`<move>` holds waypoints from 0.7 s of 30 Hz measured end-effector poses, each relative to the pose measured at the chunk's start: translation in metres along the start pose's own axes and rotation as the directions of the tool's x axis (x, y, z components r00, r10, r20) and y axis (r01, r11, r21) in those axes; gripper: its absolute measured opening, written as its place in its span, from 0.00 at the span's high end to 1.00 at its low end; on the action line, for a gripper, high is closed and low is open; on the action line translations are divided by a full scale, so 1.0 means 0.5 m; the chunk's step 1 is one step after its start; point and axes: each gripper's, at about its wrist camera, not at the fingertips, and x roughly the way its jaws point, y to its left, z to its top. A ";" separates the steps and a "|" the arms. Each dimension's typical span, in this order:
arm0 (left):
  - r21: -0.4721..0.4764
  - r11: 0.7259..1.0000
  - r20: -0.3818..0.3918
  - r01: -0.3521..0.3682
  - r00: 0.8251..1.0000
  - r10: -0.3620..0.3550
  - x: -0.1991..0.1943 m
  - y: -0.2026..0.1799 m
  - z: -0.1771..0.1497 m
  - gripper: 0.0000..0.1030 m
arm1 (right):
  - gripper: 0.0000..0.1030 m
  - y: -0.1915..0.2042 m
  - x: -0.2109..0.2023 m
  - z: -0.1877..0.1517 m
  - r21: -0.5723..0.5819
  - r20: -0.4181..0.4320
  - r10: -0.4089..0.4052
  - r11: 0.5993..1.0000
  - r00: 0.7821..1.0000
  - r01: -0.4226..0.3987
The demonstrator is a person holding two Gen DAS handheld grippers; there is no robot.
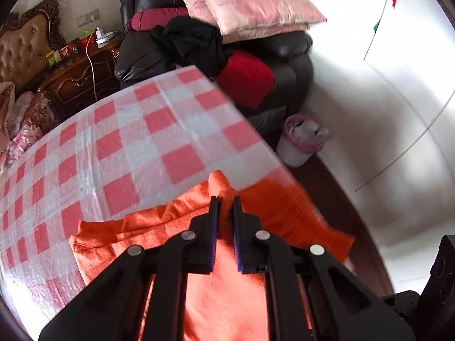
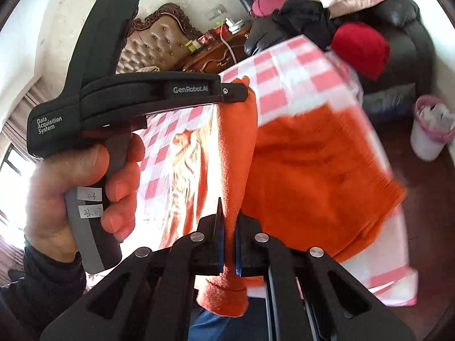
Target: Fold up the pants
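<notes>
One pair of orange pants [image 2: 312, 176] lies on the checked tablecloth [image 1: 119, 142], spilling over its edge at 3 o'clock. Two grippers work it. The right gripper [image 2: 229, 227] pinches a fold of the pants, a strip of cloth rising from its jaws toward 12 o'clock. There the left gripper [image 2: 244, 93], held by one hand [image 2: 79, 187], clamps the strip's top; in the left wrist view its jaws are nearly together with cloth between them. Two pink pillows [image 1: 244, 0] sit on one armchair [image 1: 284, 56]; one bin [image 1: 301, 142] stands below.
</notes>
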 end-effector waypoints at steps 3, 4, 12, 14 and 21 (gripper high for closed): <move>-0.015 0.999 0.023 0.035 0.999 -0.034 0.006 -0.028 0.026 0.91 | 0.94 -0.028 -0.022 0.022 -0.004 0.006 -0.047 0.999 0.999 0.047; -0.018 0.999 0.022 0.046 0.999 -0.045 0.017 -0.036 0.030 0.91 | 0.94 -0.041 -0.023 0.027 0.002 0.004 -0.062 0.998 0.998 0.062; -0.083 0.984 -0.012 0.159 0.987 -0.160 0.119 -0.063 0.025 0.51 | 0.93 -0.184 0.017 0.013 0.114 -0.074 -0.150 0.981 0.986 0.158; -0.128 0.971 0.083 0.200 0.978 -0.190 0.071 -0.021 0.007 0.50 | 0.92 -0.216 0.018 0.004 0.156 -0.081 -0.121 0.979 0.989 0.132; -0.293 0.933 0.316 0.206 0.942 -0.109 -0.112 0.203 -0.194 0.46 | 0.75 -0.200 -0.042 0.035 0.078 0.026 -0.206 0.976 0.978 0.203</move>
